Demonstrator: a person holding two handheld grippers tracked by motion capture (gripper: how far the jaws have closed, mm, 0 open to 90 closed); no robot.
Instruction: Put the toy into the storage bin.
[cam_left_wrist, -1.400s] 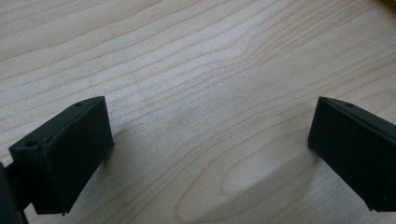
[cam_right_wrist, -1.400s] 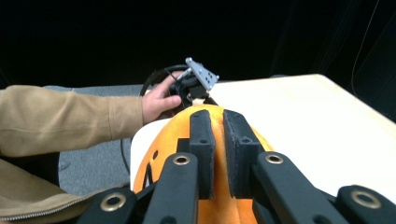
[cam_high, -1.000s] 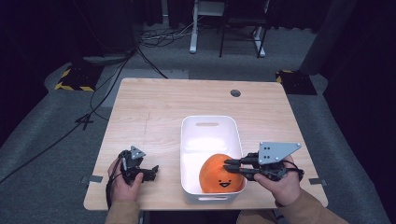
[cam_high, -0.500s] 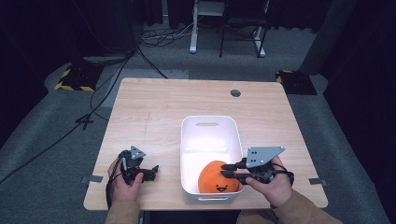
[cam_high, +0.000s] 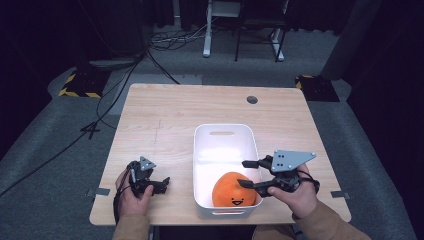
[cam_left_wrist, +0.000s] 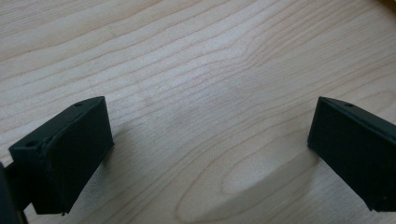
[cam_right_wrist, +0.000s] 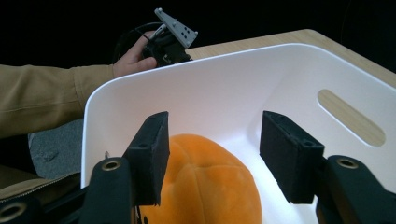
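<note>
An orange plush toy (cam_high: 232, 191) with a smiling face lies at the near end of the white bin (cam_high: 222, 128). My right gripper (cam_high: 241, 173) hovers over the bin's near right edge. Its jaws have just been opening and now stand apart above the toy without pressing on it. In the right gripper view the toy (cam_right_wrist: 210, 186) sits low between the black pads (cam_right_wrist: 289, 154), against the bin's white wall (cam_right_wrist: 280, 74). My left gripper (cam_high: 164, 182) rests open on the wooden table (cam_high: 165, 115), left of the bin. Between its jaws (cam_left_wrist: 210, 154) there is bare wood.
The bin's far half is bare white, with a handle slot (cam_high: 222, 133) in its far wall. A small round grommet (cam_high: 252, 99) is set in the table's far right. Cables (cam_high: 125, 75) and chair legs stand on the grey floor beyond the table.
The right gripper's jaws were shut on the top of the orange toy and have now opened off it. The toy has settled slightly nearer in the bin. The left gripper stayed put.
</note>
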